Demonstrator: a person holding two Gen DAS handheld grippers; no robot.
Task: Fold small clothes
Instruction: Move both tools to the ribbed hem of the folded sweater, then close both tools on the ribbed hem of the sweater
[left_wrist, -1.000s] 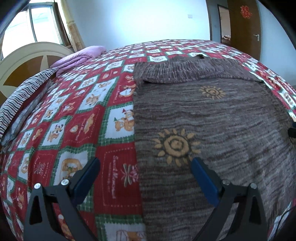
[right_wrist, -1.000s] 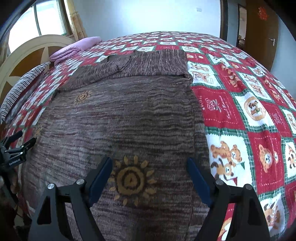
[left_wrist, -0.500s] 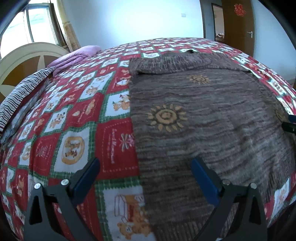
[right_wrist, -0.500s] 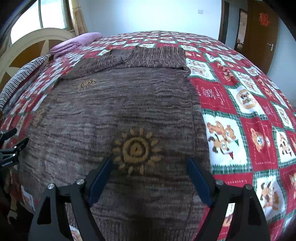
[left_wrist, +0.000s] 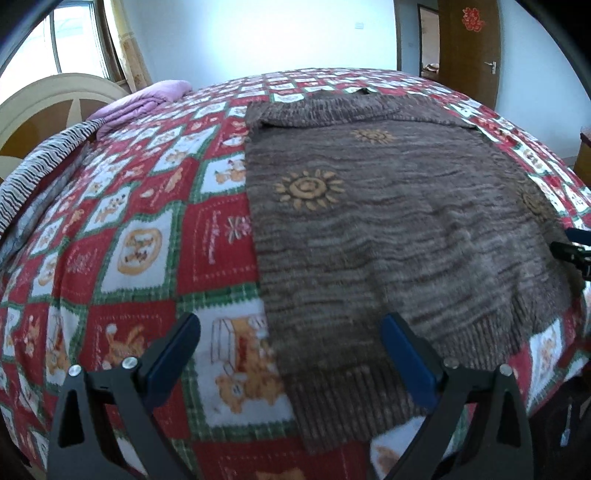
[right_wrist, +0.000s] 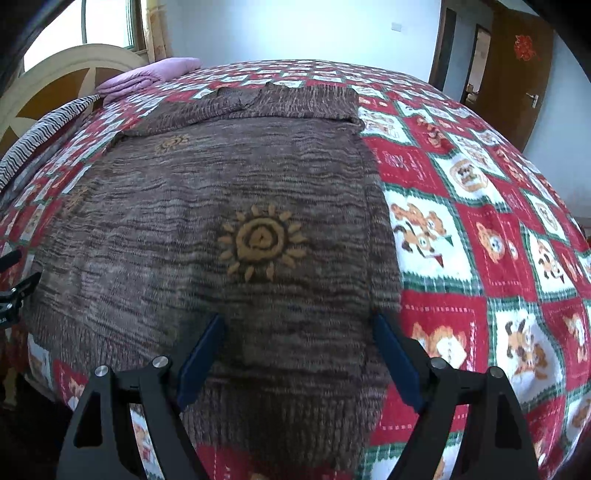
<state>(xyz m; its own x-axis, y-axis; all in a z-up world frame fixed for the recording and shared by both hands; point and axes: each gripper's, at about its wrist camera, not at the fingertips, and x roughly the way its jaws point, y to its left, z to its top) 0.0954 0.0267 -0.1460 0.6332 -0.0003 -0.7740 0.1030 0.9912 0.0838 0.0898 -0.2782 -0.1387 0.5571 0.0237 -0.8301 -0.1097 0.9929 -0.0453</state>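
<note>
A brown knitted sweater (left_wrist: 388, 221) (right_wrist: 207, 229) with orange sun motifs lies flat on the bed, its sleeves folded across the far end. My left gripper (left_wrist: 291, 339) is open above the sweater's near left hem corner, one finger over the blanket and the other over the knit. My right gripper (right_wrist: 299, 339) is open over the near right hem corner, both fingers over the knit. Nothing is between either pair of fingers. Each gripper's tip shows at the edge of the other's view.
The red, white and green patchwork blanket (left_wrist: 147, 229) (right_wrist: 480, 221) covers the bed. A folded purple cloth (left_wrist: 147, 99) and a striped cloth (left_wrist: 40, 166) lie at the far left by the headboard (left_wrist: 44, 99). A wooden door (right_wrist: 517, 74) stands at the far right.
Both grippers have drawn back toward the near edge of the bed, so the sweater's ribbed hem now shows between the fingers. Both stay open.
</note>
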